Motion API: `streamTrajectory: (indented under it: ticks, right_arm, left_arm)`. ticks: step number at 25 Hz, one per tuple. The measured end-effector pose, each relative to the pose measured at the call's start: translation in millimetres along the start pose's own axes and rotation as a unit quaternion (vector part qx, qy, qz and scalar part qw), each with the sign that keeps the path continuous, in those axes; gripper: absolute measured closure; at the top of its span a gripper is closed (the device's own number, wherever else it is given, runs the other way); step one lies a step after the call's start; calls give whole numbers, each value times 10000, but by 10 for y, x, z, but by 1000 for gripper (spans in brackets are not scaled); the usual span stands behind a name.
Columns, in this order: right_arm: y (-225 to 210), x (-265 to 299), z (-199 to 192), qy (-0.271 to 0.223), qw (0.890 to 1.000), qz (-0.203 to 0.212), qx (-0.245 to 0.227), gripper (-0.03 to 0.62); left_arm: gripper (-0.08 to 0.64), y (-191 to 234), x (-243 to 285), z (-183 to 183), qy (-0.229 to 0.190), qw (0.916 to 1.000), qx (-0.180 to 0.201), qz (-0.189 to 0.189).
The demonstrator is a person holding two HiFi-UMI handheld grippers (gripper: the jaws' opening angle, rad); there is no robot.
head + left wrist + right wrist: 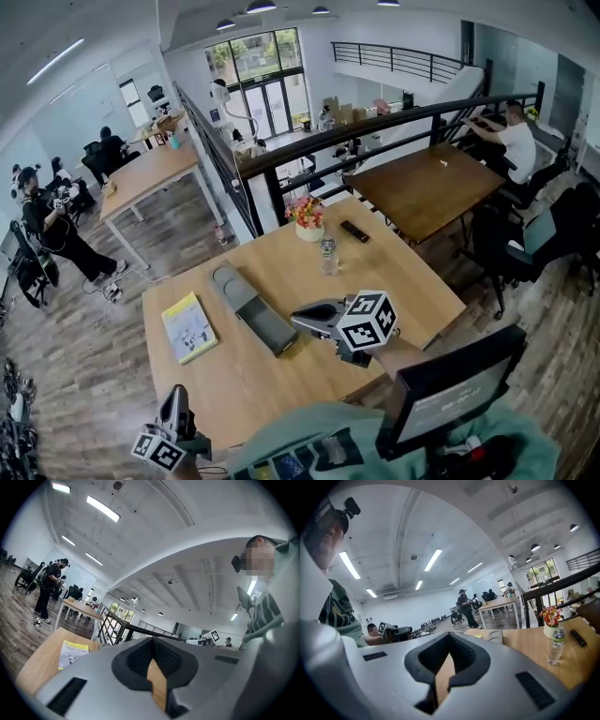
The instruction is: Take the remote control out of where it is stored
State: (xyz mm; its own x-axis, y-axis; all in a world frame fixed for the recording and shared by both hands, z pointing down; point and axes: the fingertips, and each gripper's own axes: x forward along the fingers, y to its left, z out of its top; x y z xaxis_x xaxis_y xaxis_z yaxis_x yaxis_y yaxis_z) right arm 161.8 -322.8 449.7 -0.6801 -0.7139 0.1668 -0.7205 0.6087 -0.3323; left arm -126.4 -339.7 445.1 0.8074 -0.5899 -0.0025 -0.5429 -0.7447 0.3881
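Remote [354, 231] well beyond R gripper [300, 322], by flower pot [309, 230]

No legible text found. The yellow booklet [188, 327] on the bench's [272, 384] left side carries print too small to read. The monitor [450, 394] at the bench's near right corner shows faint, unreadable lines. The cube [367, 321] on my right tongs [300, 321] bears only black-and-white square markers.

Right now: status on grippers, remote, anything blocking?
Left gripper shut, empty. Right gripper shut, empty. Remote on table by flower pot, untouched. Bottle near it.
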Motion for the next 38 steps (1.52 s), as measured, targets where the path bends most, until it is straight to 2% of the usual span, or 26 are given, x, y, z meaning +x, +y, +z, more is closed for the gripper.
streamTrajectory:
  ticks: [6,11,19,25,31,38]
  right_arm:
    - [-404,-32,4,55,9996,284,10,586]
    - [-504,139,-107,111,9989,367,258,586]
    - [-257,744,-112,52,9985,28,540,586]
    - [-149,1070,97,-8,9987,-170,473,586]
    - [-276,983,266,-74,9991,-192,370,586]
    - [-396,997,199,-105,9990,6,424,586]
  left_arm:
    - [569,-152,549,-139,332,9994,-30,20]
    - [569,-81,672,-172,604,9982,-12,2]
    - [569,627,389,-31,613,9977,-101,-285]
    - [569,1056,268,144,524,9979,-147,-347]
    - [569,1007,345,160,355,9986,-208,-332]
    - [569,922,430,187,354,9991,-118,-205]
